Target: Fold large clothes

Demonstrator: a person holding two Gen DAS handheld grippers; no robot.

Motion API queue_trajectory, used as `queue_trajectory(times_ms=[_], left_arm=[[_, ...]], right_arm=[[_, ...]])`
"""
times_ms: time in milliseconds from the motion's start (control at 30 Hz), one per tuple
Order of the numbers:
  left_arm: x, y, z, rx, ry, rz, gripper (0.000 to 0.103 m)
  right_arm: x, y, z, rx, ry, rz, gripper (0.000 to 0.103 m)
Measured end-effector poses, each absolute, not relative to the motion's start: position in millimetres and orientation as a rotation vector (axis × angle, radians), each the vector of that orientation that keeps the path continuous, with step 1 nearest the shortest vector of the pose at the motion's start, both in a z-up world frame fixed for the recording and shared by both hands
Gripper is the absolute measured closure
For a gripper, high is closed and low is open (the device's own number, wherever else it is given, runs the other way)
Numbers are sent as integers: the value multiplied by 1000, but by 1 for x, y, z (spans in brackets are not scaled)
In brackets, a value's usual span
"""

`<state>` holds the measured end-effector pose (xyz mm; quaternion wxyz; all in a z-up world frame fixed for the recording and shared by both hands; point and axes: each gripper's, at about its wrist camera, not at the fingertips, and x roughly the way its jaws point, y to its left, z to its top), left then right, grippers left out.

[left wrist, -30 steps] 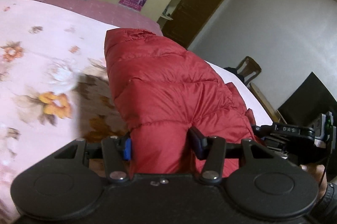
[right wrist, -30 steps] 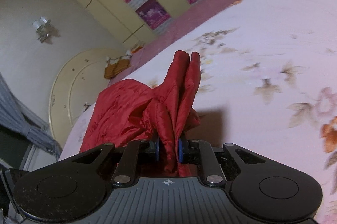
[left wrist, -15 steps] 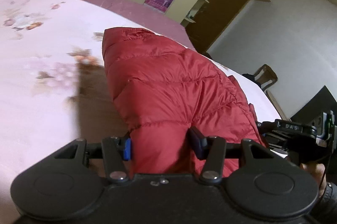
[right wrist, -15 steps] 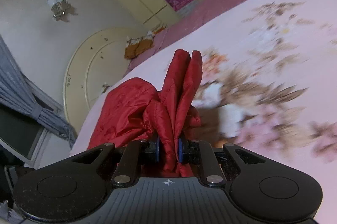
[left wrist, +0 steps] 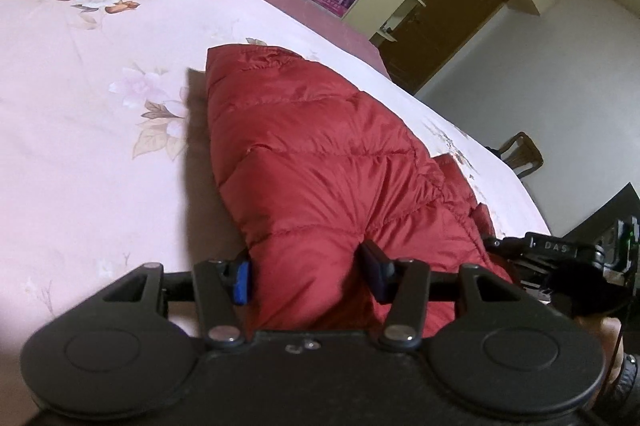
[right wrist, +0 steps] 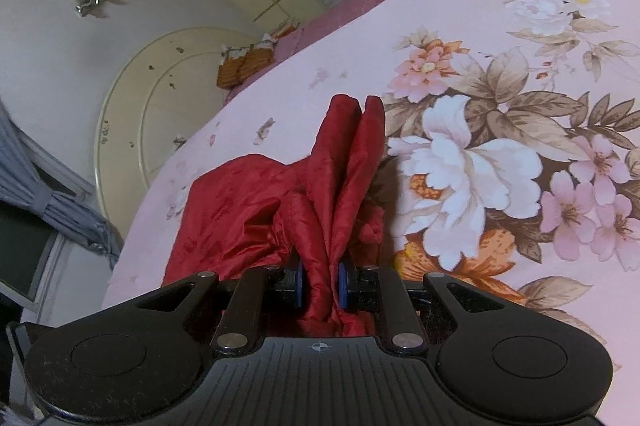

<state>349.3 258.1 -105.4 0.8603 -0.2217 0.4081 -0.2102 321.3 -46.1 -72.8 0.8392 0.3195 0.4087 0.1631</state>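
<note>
As both grippers carry the red puffer jacket (left wrist: 320, 161) across the bed (left wrist: 100, 129), the floral sheet under it has shifted between views, so the garment has travelled sideways and slightly lower than a second ago. Left gripper (left wrist: 306, 278) clamps a thick padded fold; its jaws have just widened a little, fabric between them and the pads pressing on it. Right gripper (right wrist: 319, 284) is pinched nearly together on a thin bunched edge of the jacket (right wrist: 340, 185). Likely mid-fold, dragging one part over. Jacket lies near the bed's near edge on the left view; the bed edge and a chair (left wrist: 520, 153) sit beyond it. Wide bare sheet lies ahead and to the side, so plenty of room to lay it flat.
</note>
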Motion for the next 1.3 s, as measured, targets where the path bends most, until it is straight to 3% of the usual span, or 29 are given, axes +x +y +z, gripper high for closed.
queue_trajectory(times_ms=[33,100,133,267,367,633,867,967,1100,1300], left_arm=[[348,261,-105,-476,855,-438,45],[344,271,-100,-460,834,-392,20],[341,282,-99,-455,818,-373,20],[339,305,-86,-478,761,-383,53],[355,289,-76,-428,743,-437,59],[425,230,-75,-285,770,-526,61],[451,239,-95,-294,805,-461,66],[443,244,-87,-303,800,-453,64],[396,252,-65,-284,736,-484,63],[354,226,-73,-175,719,-506,62]], right_arm=[[320,-48,-72,671,863,343,87],[317,-54,-64,652,862,312,85],[314,-59,-58,628,856,290,73],[303,-72,-26,549,767,296,68],[315,-45,-7,440,746,398,78],[373,50,-30,208,836,583,79],[399,27,-74,225,872,449,79],[400,7,-76,244,874,359,79],[359,-23,-39,284,779,390,79],[309,9,-31,178,745,576,79]])
